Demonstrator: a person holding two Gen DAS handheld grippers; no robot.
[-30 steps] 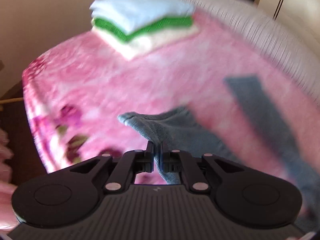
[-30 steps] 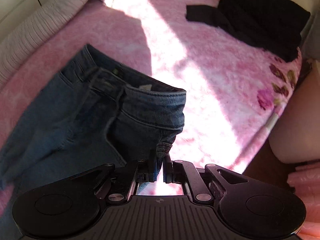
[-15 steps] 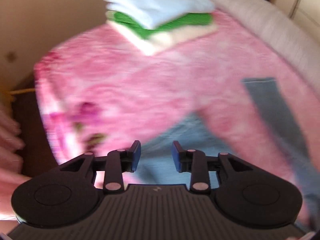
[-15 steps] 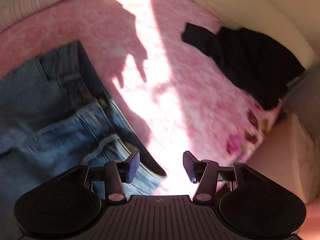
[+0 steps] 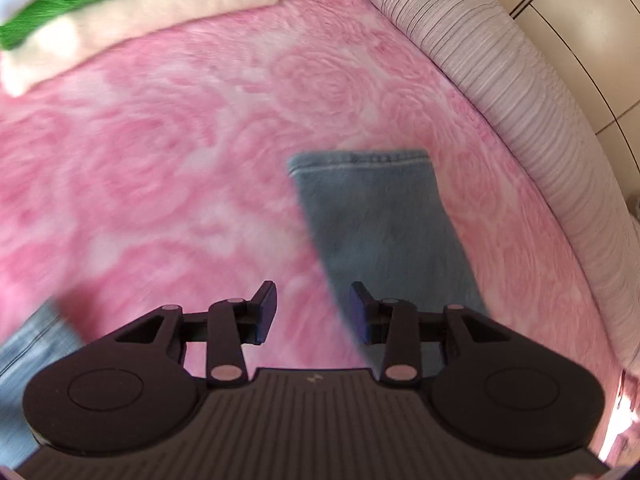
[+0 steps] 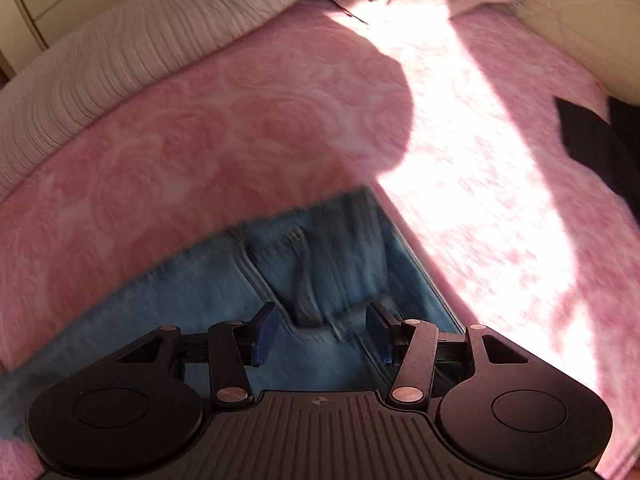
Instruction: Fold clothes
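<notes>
Blue jeans lie flat on a pink rose-patterned blanket (image 5: 168, 152). In the left wrist view one jeans leg (image 5: 380, 220) runs away from me, its hem at the far end; another bit of denim (image 5: 28, 344) shows at the lower left. My left gripper (image 5: 312, 312) hovers over the leg's left edge, its jaws opening with nothing gripped between them. In the right wrist view the jeans' waist end (image 6: 312, 264) with a pocket lies below my right gripper (image 6: 322, 334), which is open and holds nothing.
A stack of folded clothes (image 5: 132, 12), green over cream, sits at the far left. A ribbed pale bolster (image 5: 540, 92) borders the bed. A black garment (image 6: 600, 144) lies at the right edge. A bright sun patch (image 6: 460, 160) crosses the blanket (image 6: 200, 128).
Both grippers have let go of the jeans and opened. The jeans now lie flat. Both hands have swept sideways over them; the folded stack has slid up to the picture's top-left corner.
</notes>
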